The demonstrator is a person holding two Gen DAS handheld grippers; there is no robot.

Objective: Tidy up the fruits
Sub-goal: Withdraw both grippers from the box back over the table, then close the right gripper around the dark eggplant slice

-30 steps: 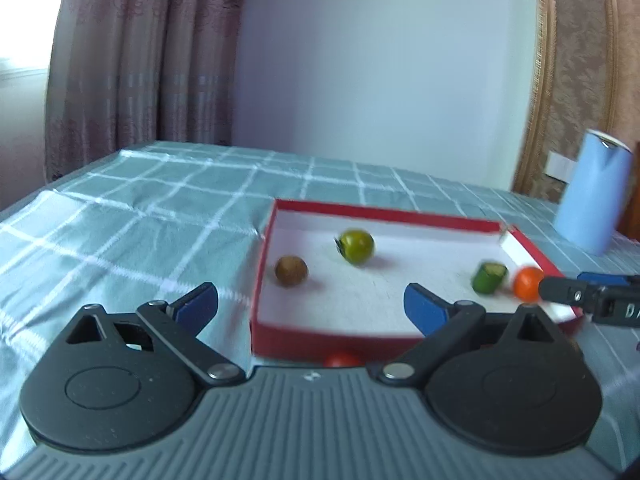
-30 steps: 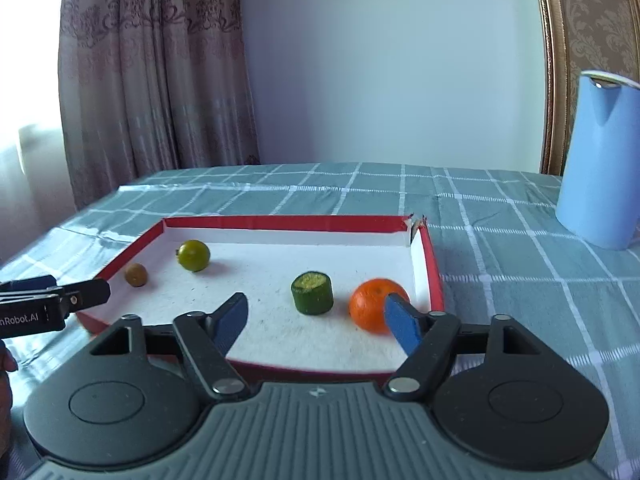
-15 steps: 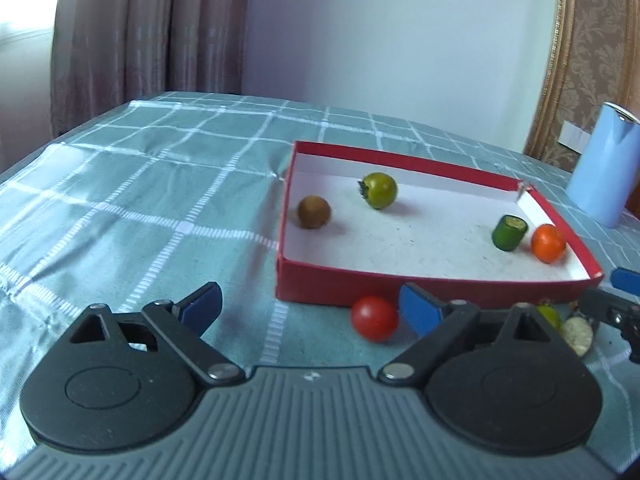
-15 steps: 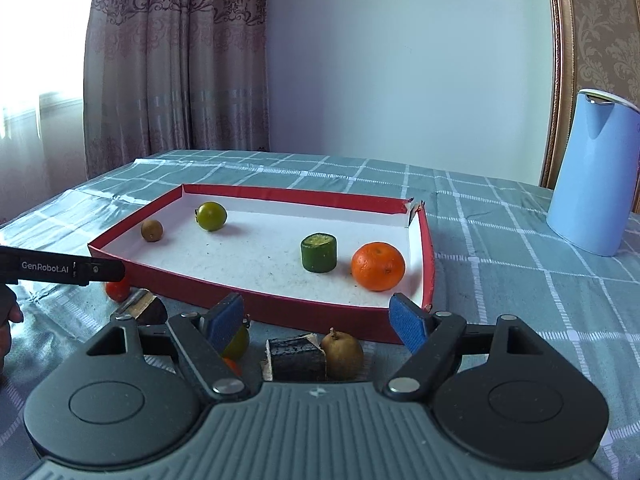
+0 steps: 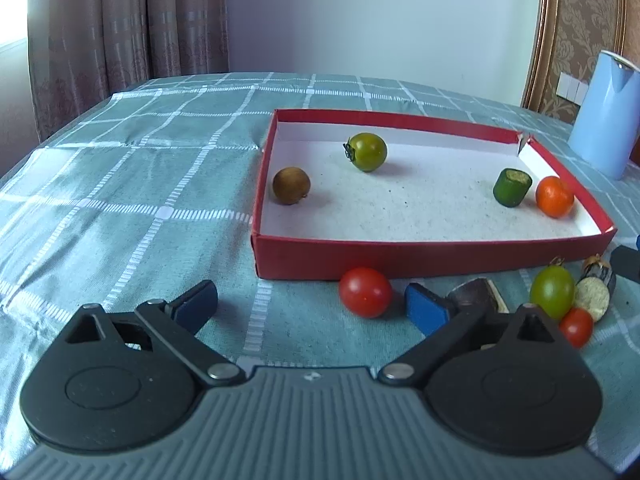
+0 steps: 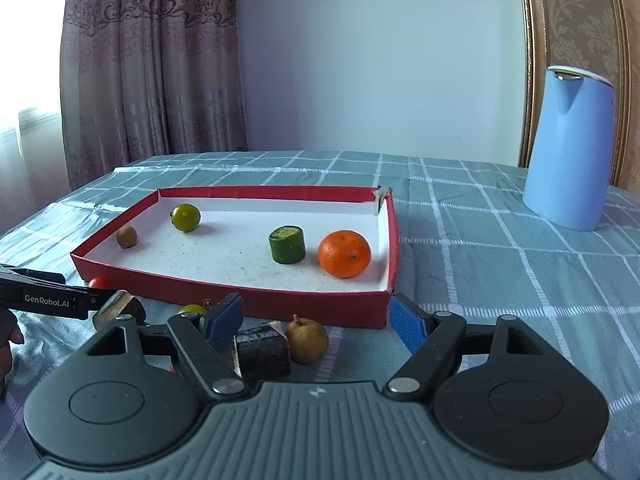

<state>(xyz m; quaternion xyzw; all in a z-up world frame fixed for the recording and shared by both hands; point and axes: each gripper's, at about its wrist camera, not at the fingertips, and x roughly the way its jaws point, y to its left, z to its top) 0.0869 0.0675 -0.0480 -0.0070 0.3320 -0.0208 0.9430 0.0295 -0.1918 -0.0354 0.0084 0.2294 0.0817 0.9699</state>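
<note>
A red box (image 5: 420,263) (image 6: 248,298) with a white floor holds a brown fruit (image 5: 291,185), a green tomato (image 5: 367,151), a green cylinder piece (image 5: 511,187) and an orange (image 5: 554,196) (image 6: 344,253). In front of the box lie a red tomato (image 5: 365,291), a green tomato (image 5: 552,291), a small red tomato (image 5: 576,327), a dark wedge (image 5: 476,299), a dark block (image 6: 262,350) and a small pear-like fruit (image 6: 307,340). My left gripper (image 5: 312,304) is open and empty near the red tomato. My right gripper (image 6: 316,320) is open and empty above the block and pear.
A blue kettle (image 6: 568,148) (image 5: 606,114) stands at the back right on the green checked tablecloth (image 5: 140,184). Curtains (image 6: 152,68) hang behind the table's far left edge. The left gripper's finger (image 6: 48,300) shows at the left of the right wrist view.
Both grippers have pulled back from over the box toward its near side. The loose fruits in front of the box have come into view. Both stay open.
</note>
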